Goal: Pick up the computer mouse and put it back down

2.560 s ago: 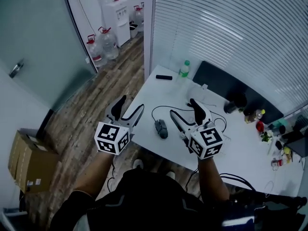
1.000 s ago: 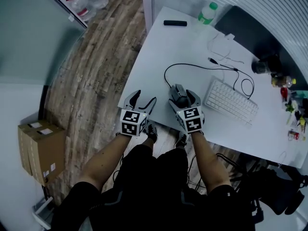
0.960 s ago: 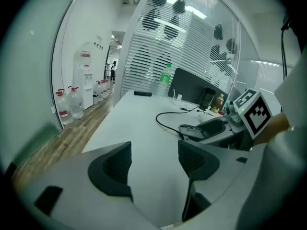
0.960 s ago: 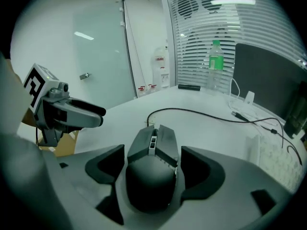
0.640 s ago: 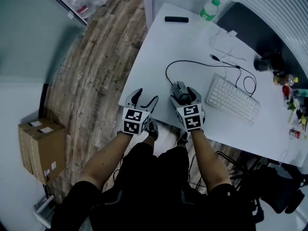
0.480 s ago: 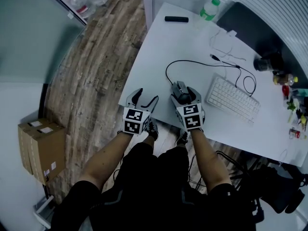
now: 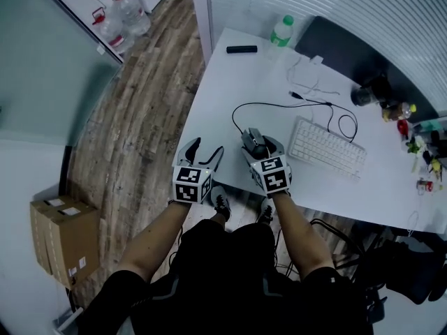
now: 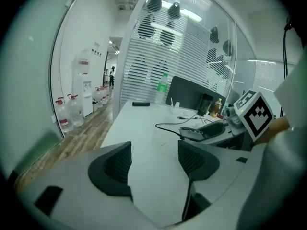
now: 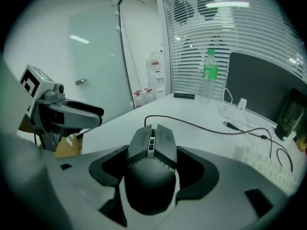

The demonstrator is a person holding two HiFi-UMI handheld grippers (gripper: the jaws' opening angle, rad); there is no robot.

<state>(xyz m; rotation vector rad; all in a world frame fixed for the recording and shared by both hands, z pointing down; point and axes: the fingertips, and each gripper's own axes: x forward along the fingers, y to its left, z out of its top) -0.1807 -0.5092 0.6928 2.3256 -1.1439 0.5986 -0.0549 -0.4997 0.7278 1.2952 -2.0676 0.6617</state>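
The dark computer mouse [image 7: 253, 137] sits between the jaws of my right gripper [image 7: 262, 144] near the front edge of the white desk [image 7: 216, 96]. In the right gripper view both pads lie against the sides of the mouse [image 9: 151, 169], whose cable [image 9: 201, 126] trails away across the desk. These jaws have just been closing, with the mouse between them. My left gripper [image 7: 207, 146] hovers open and empty over the desk's front left corner, level with the right one. From the left gripper view [image 8: 156, 164] the mouse [image 8: 194, 134] appears off to the right.
A white keyboard [image 7: 327, 149] lies just right of the mouse. A green bottle [image 7: 281, 30], a black remote [image 7: 242, 49] and a dark panel [image 7: 335, 47] are at the back. A cardboard box [image 7: 59, 232] and water jugs [image 7: 115, 19] stand on the wooden floor.
The right jaws have narrowed onto the mouse. Both grippers sit slightly higher than a second ago, and the head camera has shifted its view.
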